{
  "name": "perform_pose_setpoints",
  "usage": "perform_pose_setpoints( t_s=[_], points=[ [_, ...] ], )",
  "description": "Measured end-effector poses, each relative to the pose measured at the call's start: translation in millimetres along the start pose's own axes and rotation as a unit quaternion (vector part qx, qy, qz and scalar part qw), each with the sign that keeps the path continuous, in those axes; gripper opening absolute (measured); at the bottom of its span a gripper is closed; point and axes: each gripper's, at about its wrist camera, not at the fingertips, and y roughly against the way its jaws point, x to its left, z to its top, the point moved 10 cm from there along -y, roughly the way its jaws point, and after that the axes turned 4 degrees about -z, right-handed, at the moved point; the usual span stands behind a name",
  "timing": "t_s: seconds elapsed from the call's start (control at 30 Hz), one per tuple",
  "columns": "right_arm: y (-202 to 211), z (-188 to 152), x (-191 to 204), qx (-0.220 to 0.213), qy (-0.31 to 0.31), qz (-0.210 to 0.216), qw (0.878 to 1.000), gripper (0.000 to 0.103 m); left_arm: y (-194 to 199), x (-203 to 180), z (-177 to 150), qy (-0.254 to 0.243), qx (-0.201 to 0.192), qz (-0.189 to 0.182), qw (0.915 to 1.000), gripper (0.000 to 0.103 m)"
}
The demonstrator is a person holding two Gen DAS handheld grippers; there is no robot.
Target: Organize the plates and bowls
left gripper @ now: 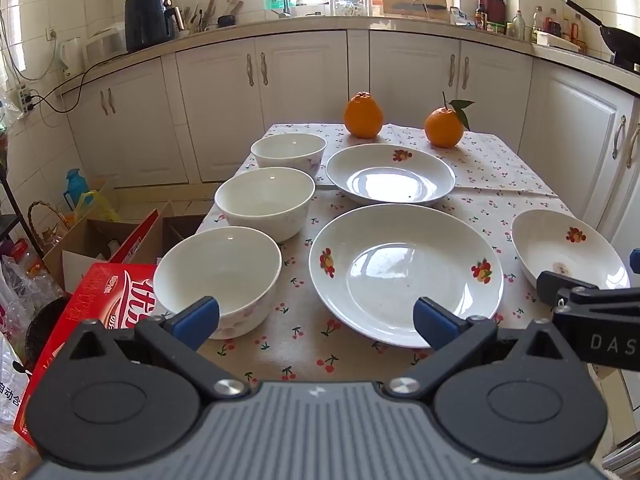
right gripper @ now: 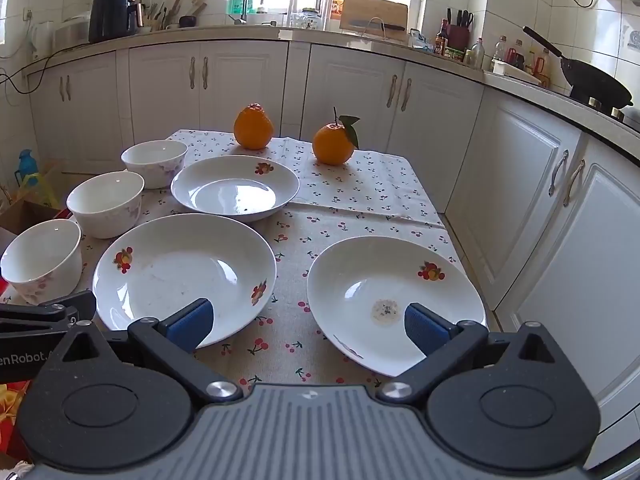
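Both tools, the left tool (left gripper: pixel 316 322) and the right tool (right gripper: pixel 308 326), hang released over the worktop (left gripper: pixel 304 332), grasping nothing. Only the left view shows the red box (left gripper: pixel 100 300); only the right view shows the whole right plate (right gripper: pixel 396 304).

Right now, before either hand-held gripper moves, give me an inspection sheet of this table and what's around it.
Surface: table under a cherry-print cloth.
Job's things: three bowls in a row on the left; three plates, none stacked.
Clutter: two oranges at the far edge.
Grippers: left hand-held gripper and right hand-held gripper open, holding nothing.
Cables: cords at a wall socket, off the table.
Surroundings: white cabinets, red box beside the table, wok on the stove.
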Motion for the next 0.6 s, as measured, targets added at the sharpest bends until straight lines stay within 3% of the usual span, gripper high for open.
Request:
perform_pose_setpoints(
  t_s=[0.6],
  points=[
    [1.1, 1.2, -0.6, -0.001, -0.002, 0.001, 1.0, 0.103, -0.5, -0.1, 0.7, 0.001, -0.001, 0.0, 1.0, 0.103]
  ],
)
